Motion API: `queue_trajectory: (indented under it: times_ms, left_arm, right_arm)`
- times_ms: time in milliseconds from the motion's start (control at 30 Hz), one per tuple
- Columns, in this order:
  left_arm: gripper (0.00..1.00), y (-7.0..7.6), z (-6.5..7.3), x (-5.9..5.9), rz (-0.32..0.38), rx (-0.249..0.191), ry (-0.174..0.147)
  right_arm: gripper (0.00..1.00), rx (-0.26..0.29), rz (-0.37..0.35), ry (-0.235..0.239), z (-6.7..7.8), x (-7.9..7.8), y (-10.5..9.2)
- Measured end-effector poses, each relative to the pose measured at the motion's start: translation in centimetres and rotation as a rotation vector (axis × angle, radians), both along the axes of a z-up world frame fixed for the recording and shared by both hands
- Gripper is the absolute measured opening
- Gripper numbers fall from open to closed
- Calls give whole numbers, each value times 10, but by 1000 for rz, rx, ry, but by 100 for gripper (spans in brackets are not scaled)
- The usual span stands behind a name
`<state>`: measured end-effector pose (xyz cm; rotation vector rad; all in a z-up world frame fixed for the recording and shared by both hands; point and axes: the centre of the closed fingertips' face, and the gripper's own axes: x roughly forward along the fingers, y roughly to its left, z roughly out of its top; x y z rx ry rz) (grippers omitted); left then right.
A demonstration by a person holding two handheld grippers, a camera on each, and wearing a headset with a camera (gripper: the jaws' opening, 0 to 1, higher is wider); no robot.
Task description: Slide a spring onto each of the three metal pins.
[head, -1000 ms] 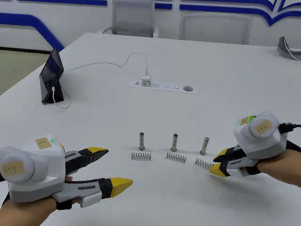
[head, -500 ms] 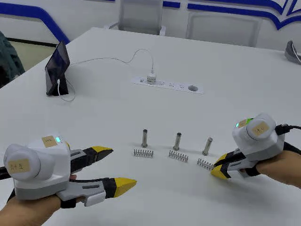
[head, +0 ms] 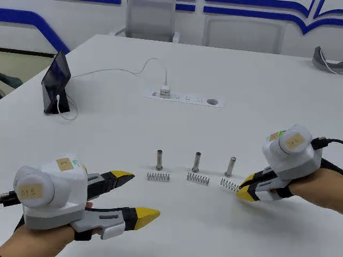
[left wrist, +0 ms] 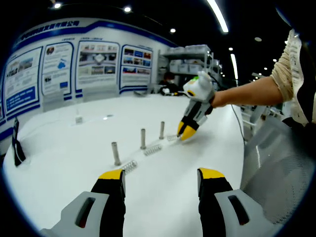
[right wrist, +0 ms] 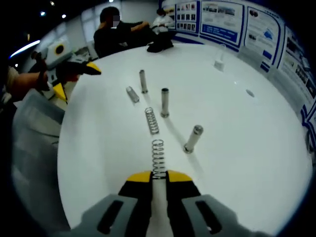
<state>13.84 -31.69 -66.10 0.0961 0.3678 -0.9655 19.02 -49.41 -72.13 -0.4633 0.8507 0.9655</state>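
1. Head view. Three pins stand upright in a row at centre frame on a white table [head: 257, 80]: left pin [head: 159, 159], middle pin [head: 196, 161], right pin [head: 231, 166]. A spring lies flat just below each: left spring [head: 158, 176], middle spring [head: 198, 179], right spring [head: 230, 185]. Left gripper [head: 140, 195] is at lower left, jaws spread wide, holding nothing, well apart from the row. Right gripper [head: 244, 190] is at lower right, its yellow tips at the right spring's right end.
2. Left gripper view. Own jaws are spread at the bottom edge. The row runs toward upper right, with the right gripper at its far end.
3. Right gripper view. Jaws are nearly together at bottom centre, pinching the right spring's near end. The other springs lie beyond it, toward upper left.
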Motion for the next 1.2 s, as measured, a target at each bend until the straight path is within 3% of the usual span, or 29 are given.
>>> queue_trajectory:
  times_ms: [233, 533, 767, 1200]
  left_arm:
    - [58, -19, 0, 2, -74, 19, -3]
    - [52, -37, -4, -4, -149, 49, -1]
    - [49, -47, -5, -8, -187, 67, -4]
    - [42, -66, -7, -15, -234, 85, -21]
  right_arm:
    - [12, 3, 41, -11, 11, -12, 6]
    - [12, 1, 156, -7, 24, -32, 31]
    - [12, 1, 241, -5, 34, -43, 48]
    - [12, -21, 367, 5, 42, -58, 63]
